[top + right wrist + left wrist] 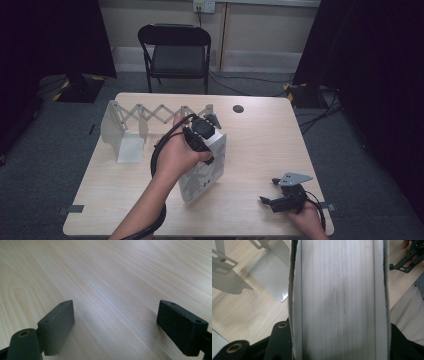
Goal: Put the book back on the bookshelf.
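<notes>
A thick white book (202,172) stands upright near the middle of the wooden table (265,140), its patterned cover facing front right. My left gripper (201,134) is shut on the book's top edge from above. In the left gripper view the book's page edges (339,297) sit between the two black jaws of the left gripper (340,345). My right gripper (268,191) rests open near the front right of the table, nothing between its jaws. In its own view the right gripper (122,325) points over bare wood.
A white expandable book rack (145,117) with metal end plates (268,272) stands at the back left of the table. A small dark round disc (238,108) lies at the table's back. A black folding chair (175,50) stands behind the table.
</notes>
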The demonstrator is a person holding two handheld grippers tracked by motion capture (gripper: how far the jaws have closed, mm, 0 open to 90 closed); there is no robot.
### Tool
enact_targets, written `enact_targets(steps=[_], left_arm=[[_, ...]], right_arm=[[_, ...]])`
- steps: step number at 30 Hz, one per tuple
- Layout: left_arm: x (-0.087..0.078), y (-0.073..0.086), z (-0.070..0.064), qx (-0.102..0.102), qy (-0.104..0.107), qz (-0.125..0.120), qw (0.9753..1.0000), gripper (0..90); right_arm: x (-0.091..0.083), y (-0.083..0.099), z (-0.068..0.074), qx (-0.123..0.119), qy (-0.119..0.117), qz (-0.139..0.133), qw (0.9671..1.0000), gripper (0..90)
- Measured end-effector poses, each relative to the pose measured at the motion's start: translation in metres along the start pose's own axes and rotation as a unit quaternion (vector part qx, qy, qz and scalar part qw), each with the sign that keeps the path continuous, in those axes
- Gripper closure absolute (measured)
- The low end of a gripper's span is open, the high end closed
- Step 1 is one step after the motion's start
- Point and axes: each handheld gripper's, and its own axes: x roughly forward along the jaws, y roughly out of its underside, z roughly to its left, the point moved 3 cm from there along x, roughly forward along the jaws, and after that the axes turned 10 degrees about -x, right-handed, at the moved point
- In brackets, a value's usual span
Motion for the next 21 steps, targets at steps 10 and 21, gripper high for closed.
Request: enact_targets(steps=[10,21], left_arm=[[-0.001,-0.002,0.006,-0.019,-0.005,-0.006,0.9998,53.1],[-0.005,-0.001,0.02,-0.035,-0.014,-0.01,0.9993,53.1]], right_arm=[[0.0,0.0,0.0,0.0,0.0,0.0,1.0,14.0],[0.0,0.0,0.0,0.0,0.0,0.0,1.0,14.1]])
